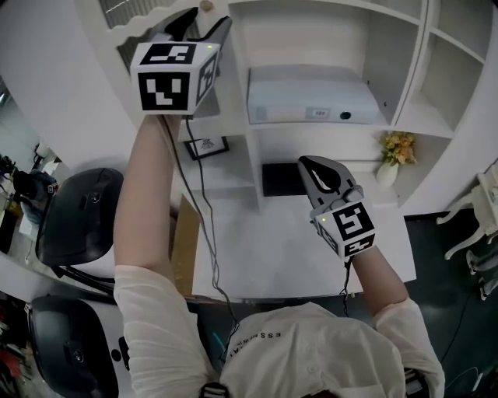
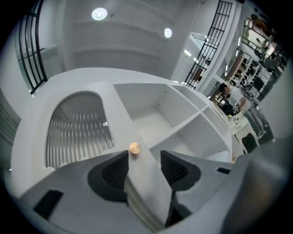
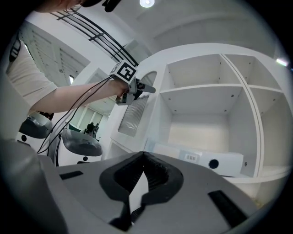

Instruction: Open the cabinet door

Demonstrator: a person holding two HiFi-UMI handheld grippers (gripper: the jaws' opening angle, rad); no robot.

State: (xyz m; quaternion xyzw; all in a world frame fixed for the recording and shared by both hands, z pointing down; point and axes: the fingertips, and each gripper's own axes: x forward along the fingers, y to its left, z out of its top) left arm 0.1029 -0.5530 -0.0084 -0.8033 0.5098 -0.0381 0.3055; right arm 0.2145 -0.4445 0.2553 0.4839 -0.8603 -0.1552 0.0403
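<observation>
The white cabinet door [image 2: 78, 130] with a ribbed glass pane stands swung out from the shelf unit, so the bare compartments [image 2: 158, 114] behind it show. A small round wooden knob [image 2: 134, 148] sits on its free edge, also seen at the top of the head view as the knob [image 1: 205, 5]. My left gripper [image 2: 144, 167] is raised high and shut on that door edge just below the knob, one jaw on each face. The right gripper view shows the left gripper [image 3: 137, 87] at the door [image 3: 132, 116]. My right gripper [image 1: 311, 167] hangs lower over the desk, shut and holding nothing.
A white projector [image 1: 307, 97] lies on the middle shelf. A vase of yellow flowers [image 1: 397, 151] stands at the right, a small picture frame [image 1: 206, 146] at the left. The white desk [image 1: 272, 249] lies below. Black-and-white round machines [image 1: 78, 210] stand on the floor at left.
</observation>
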